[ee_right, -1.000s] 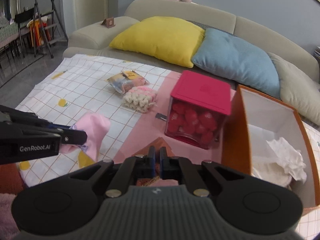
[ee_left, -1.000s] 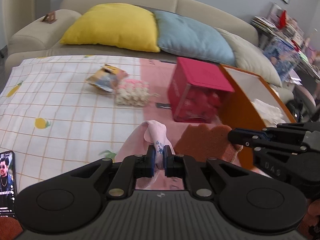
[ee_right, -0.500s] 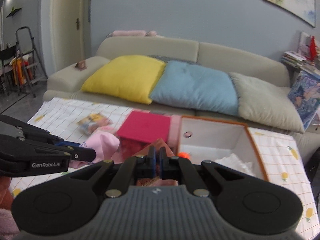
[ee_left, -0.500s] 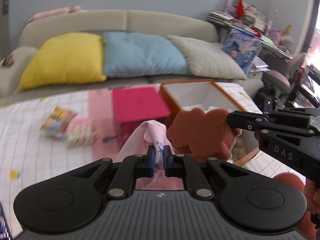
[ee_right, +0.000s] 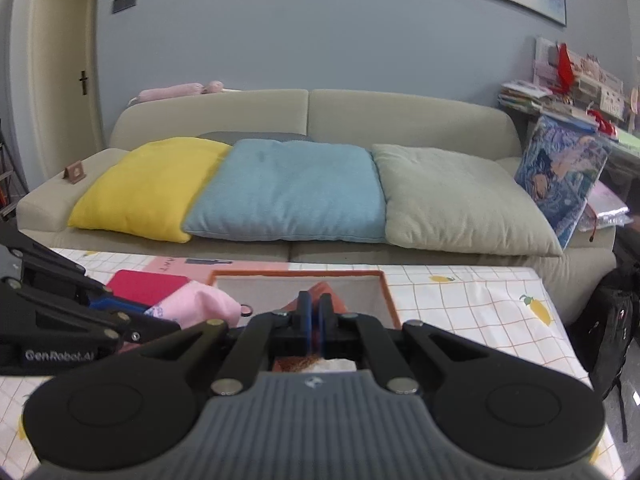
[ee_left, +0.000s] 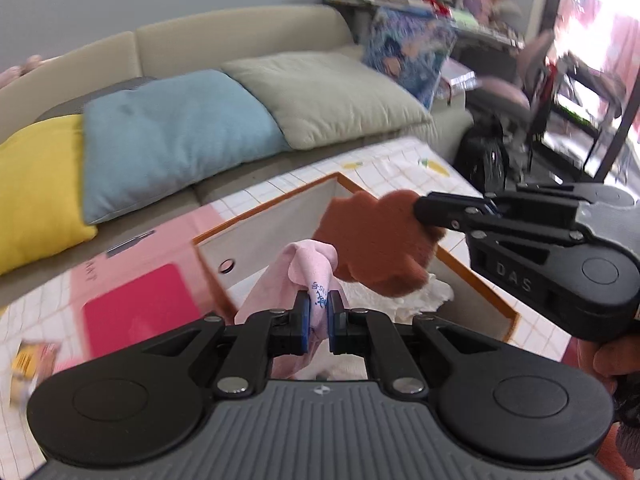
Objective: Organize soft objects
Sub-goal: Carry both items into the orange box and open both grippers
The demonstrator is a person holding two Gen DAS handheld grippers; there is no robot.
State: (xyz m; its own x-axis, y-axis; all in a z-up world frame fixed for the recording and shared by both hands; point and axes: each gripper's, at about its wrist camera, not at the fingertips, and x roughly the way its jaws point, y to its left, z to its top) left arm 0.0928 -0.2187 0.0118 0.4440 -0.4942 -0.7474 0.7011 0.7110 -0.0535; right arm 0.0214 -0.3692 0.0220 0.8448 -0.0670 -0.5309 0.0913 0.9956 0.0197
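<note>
Soft objects poised over the orange box [ee_left: 476,280]

Left hand-held gripper [ee_left: 319,318] pinches pink cloth [ee_left: 308,264]; right hand-held gripper [ee_right: 314,316] pinches brown sponge [ee_left: 376,236]. Next: release both inside.

Straight ahead of the tool a beige sofa [ee_right: 400,120] stands against a grey-blue wall [ee_right: 280,40], with a yellow cushion [ee_right: 148,188], a blue cushion [ee_right: 288,188] and a grey-green cushion [ee_right: 452,200] side by side. Far left is a pale door [ee_right: 60,80]. To the right a cluttered shelf [ee_right: 576,92] and a bright window [ee_left: 592,40].
</note>
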